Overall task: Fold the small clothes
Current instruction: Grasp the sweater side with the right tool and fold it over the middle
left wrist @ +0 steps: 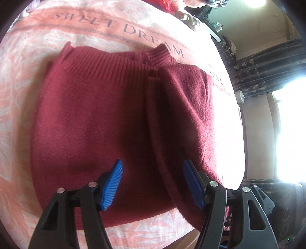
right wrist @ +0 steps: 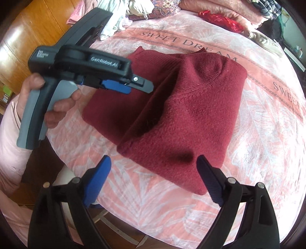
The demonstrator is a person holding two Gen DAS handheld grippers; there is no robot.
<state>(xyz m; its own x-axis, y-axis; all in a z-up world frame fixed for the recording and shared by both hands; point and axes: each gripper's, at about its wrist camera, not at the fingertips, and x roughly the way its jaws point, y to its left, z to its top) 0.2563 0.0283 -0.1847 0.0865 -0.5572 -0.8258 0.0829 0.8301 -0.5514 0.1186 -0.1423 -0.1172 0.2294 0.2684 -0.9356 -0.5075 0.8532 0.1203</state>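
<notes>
**Red sweater lies folded on the bedspread, both grippers free of it**

A dark red knit sweater (left wrist: 118, 118) lies on a pink bedspread (left wrist: 23, 80) printed with "SWEET DREAM". In the left wrist view it fills the middle of the frame, ribbed hem toward the top, with one side folded over onto the body so a raised double layer runs down the right half. The left gripper (left wrist: 153, 183) sits at the bottom centre, above the near edge of the sweater — its blue pads (left wrist: 111, 186) stand well spread, with only red knit showing between them and nothing pinched.

In the right wrist view the sweater (right wrist: 183, 107) lies in the centre and centre right, the folded flap on top and nearer the camera. The right gripper (right wrist: 154, 179) is at the bottom, fingers spread wide; its right fingertip overlaps the flap's near corner in the frame, its left one is over bare bedspread. Contact cannot be told.

At upper left of that view the left gripper (right wrist: 122, 87) appears from the side, held by a hand (right wrist: 51, 101) above the sweater's left edge — apart from the cloth. A pile of clothes (right wrist: 137, 9) lies along the top edge.
</notes>
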